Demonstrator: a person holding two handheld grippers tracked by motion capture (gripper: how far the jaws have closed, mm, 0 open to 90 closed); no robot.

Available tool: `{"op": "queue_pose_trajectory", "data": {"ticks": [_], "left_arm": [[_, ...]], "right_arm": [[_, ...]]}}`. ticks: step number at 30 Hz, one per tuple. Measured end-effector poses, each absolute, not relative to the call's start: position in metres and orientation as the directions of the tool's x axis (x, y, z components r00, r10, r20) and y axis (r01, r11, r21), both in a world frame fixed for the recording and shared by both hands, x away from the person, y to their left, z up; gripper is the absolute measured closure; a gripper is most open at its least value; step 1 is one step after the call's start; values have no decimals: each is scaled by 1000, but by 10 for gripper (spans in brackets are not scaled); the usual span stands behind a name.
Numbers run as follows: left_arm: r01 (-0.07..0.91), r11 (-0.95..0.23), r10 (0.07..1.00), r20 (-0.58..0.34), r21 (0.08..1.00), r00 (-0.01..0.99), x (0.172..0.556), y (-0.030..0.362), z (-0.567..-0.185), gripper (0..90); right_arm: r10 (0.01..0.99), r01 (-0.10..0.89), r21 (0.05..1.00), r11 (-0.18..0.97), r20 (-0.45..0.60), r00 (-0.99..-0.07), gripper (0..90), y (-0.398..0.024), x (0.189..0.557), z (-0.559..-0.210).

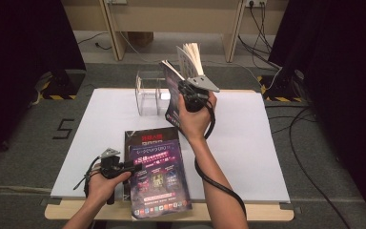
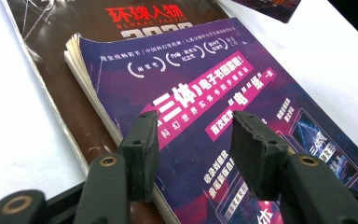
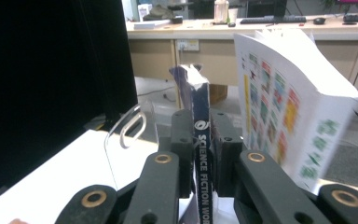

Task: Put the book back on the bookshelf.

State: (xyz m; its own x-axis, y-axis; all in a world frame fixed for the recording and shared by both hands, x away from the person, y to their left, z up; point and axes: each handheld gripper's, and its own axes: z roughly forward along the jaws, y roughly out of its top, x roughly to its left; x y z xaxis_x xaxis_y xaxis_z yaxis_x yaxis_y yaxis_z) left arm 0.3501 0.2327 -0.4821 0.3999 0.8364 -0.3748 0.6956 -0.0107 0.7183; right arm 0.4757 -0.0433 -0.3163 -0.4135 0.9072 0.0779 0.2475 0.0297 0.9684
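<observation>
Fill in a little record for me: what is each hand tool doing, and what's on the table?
Right gripper: clamps the spine of a magazine, held upright above the table
Left gripper: jaws apart over the purple magazine
Under it: a dark magazine
Behind: clear acrylic rack
Surface: white table

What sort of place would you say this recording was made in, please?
Probably an office or lab set up for recording: a white table on grey carpet, black curtains at both sides, and desks with keyboards beyond.
</observation>
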Motion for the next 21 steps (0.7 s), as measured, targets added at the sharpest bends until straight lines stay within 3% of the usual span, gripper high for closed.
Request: {"op": "queue_pose_trajectory", "data": {"ticks": [12,21], "left_arm": [[691,-14,834,-372,723,406,350,231,-480,513],[697,-14,837,-373,717,401,350,232,-481,513]], "right_arm": [[908,298,953,57,75,-413,795,-61,465,-319],[896,411,907,93,104,-433,766,-66,482,-316]]}}
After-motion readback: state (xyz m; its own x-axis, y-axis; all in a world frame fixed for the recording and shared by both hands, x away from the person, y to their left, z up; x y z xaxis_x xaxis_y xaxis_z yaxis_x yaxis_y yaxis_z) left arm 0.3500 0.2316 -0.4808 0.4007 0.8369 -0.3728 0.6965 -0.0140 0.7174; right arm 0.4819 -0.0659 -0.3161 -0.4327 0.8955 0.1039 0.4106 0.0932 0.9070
